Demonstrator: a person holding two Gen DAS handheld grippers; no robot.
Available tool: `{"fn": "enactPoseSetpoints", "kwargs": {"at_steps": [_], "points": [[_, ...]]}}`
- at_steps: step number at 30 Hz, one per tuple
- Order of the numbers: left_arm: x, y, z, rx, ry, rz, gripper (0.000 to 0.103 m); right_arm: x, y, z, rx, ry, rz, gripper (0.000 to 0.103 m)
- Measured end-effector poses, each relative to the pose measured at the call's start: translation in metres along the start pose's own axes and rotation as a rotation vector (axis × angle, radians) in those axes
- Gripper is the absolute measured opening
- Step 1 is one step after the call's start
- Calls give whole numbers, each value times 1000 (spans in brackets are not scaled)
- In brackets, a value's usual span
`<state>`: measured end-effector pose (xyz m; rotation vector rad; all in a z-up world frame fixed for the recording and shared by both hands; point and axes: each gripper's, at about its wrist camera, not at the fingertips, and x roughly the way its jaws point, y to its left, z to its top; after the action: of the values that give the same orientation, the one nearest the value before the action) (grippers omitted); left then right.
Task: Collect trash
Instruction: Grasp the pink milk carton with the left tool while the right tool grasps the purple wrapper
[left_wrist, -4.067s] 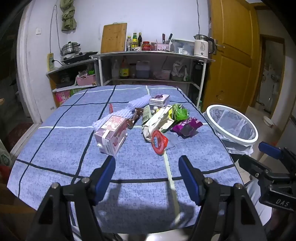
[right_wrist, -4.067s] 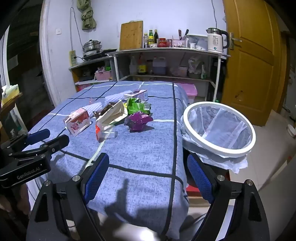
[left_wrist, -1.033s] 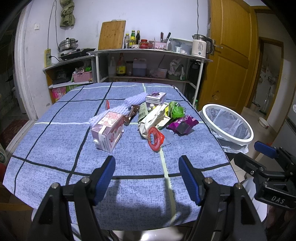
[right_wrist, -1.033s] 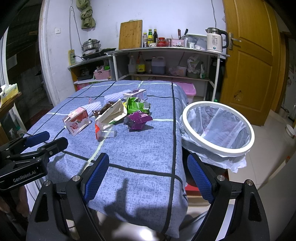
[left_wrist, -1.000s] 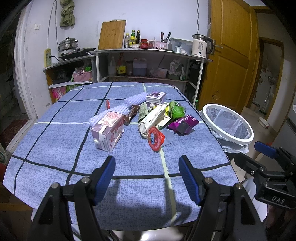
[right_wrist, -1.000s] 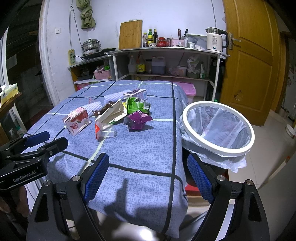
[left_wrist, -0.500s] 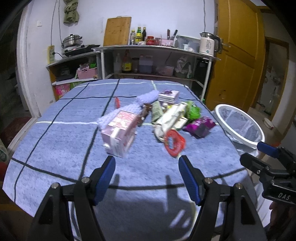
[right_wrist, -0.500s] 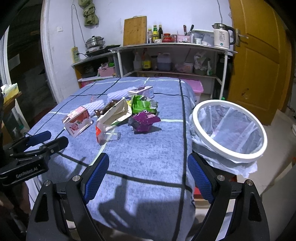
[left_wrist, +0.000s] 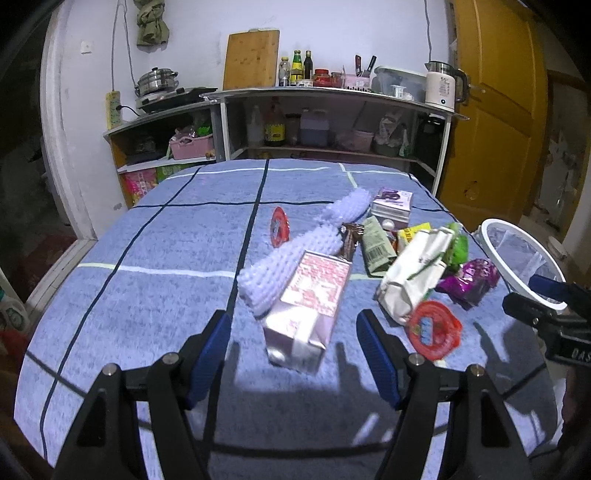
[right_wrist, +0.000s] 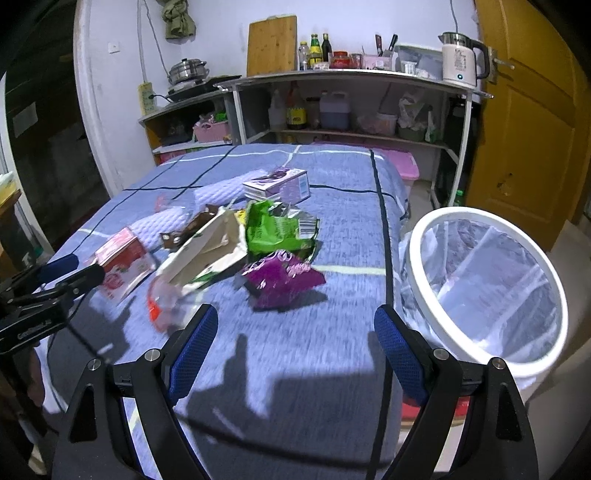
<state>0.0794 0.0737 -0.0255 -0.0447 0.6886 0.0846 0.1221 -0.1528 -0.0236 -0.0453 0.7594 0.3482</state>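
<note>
Left claw (left_wrist: 293, 343) wide open above the blue-checked desk (left_wrist: 147, 258), nothing between its blue pads (left_wrist: 210, 347). Just ahead of the gap, a pink carton (left_wrist: 308, 308) lying on its side, touching a white knitted cloth (left_wrist: 295, 258). To the right, a white paper bag (left_wrist: 415, 275), a red ring-shaped wrapper (left_wrist: 436, 334) and a purple packet (left_wrist: 469, 282), close together. Farther back, a small purple box (left_wrist: 392, 205) and a green packet (left_wrist: 458, 247). Beyond the desk edge, a white-rimmed bin (left_wrist: 517, 258), with the right claw (left_wrist: 543, 299) at the frame's right side, its opening unclear.

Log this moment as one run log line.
left gripper: open, facing pink carton | right gripper: open, facing purple wrapper | bin: beside table | nothing held
</note>
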Motion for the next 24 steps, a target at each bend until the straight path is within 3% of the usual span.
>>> {"fn": "enactPoseSetpoints", "kwargs": {"at_steps": [7,9,11,12,16,19,24], "points": [[15,1,3,16,20,-31,72,27,2,16,-34,32,32,87],[18,1,3,16,20,-41,66,33,2,19,-36,45,44,86],[20,1,4,12,26,-57,56,39,2,21,-39,56,51,78],[21,1,4,9,30,-64,51,41,2,22,-40,64,53,69],[20,0,2,8,33,-72,43,47,5,23,-50,84,60,53],[16,-1,0,3,32,-79,39,44,5,22,-51,81,58,47],[5,-2,-1,-5,17,-81,38,35,5,18,-41,71,69,46]]}}
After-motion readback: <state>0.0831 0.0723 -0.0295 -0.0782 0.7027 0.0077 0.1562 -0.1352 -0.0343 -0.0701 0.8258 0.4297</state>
